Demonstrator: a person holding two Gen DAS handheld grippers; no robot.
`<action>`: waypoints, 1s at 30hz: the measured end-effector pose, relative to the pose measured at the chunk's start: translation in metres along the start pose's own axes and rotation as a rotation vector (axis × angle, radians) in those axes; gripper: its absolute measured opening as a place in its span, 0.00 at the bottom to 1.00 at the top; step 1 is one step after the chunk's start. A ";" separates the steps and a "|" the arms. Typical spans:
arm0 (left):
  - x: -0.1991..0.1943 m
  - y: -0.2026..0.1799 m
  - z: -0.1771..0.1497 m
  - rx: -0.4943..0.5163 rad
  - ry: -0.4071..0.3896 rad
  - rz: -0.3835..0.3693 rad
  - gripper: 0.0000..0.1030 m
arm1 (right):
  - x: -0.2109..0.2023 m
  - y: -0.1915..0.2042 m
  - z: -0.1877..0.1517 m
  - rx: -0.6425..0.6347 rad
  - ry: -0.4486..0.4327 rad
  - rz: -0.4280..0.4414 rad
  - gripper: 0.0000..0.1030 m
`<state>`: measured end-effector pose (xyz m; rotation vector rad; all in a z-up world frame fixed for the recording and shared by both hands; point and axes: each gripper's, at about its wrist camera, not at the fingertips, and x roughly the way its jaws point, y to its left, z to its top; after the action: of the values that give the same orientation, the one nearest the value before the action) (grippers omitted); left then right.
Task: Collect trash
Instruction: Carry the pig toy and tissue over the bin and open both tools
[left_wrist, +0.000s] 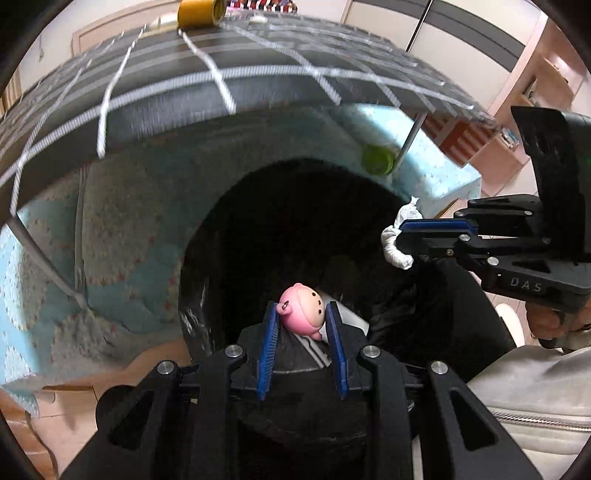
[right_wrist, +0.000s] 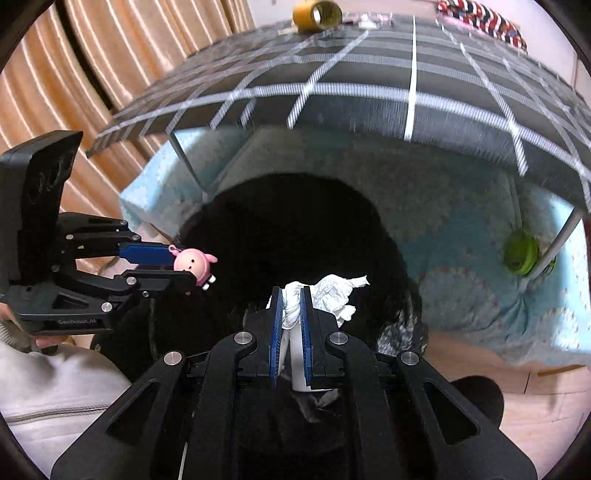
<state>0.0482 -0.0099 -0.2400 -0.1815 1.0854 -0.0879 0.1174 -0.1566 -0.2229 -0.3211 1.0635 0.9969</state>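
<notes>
My left gripper (left_wrist: 301, 308) is shut on a small pink pig toy (left_wrist: 301, 312) and holds it over the mouth of a black trash bag (left_wrist: 280, 229). It also shows in the right wrist view (right_wrist: 184, 264) with the toy (right_wrist: 194, 266) at its tips. My right gripper (right_wrist: 291, 295) is shut on a crumpled white tissue (right_wrist: 328, 295) above the same bag (right_wrist: 295, 229). It also shows in the left wrist view (left_wrist: 402, 240) with the tissue (left_wrist: 397, 240).
A low table with a dark grid-patterned cloth (right_wrist: 369, 85) stands behind the bag. A yellow tape roll (right_wrist: 317, 14) lies on it. A green round object (right_wrist: 521, 251) rests by a table leg on the light-blue rug (right_wrist: 480, 288).
</notes>
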 end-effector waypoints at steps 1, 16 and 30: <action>0.003 0.001 -0.002 -0.003 0.008 0.001 0.25 | 0.005 0.000 -0.002 0.004 0.015 -0.005 0.10; 0.016 -0.004 -0.004 0.010 0.063 0.011 0.35 | 0.027 -0.001 -0.012 0.019 0.103 -0.020 0.16; -0.038 -0.011 0.021 0.054 -0.106 -0.004 0.55 | -0.010 -0.002 0.004 0.023 -0.002 -0.018 0.29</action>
<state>0.0491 -0.0127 -0.1957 -0.1383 0.9757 -0.1094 0.1203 -0.1599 -0.2129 -0.3103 1.0676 0.9687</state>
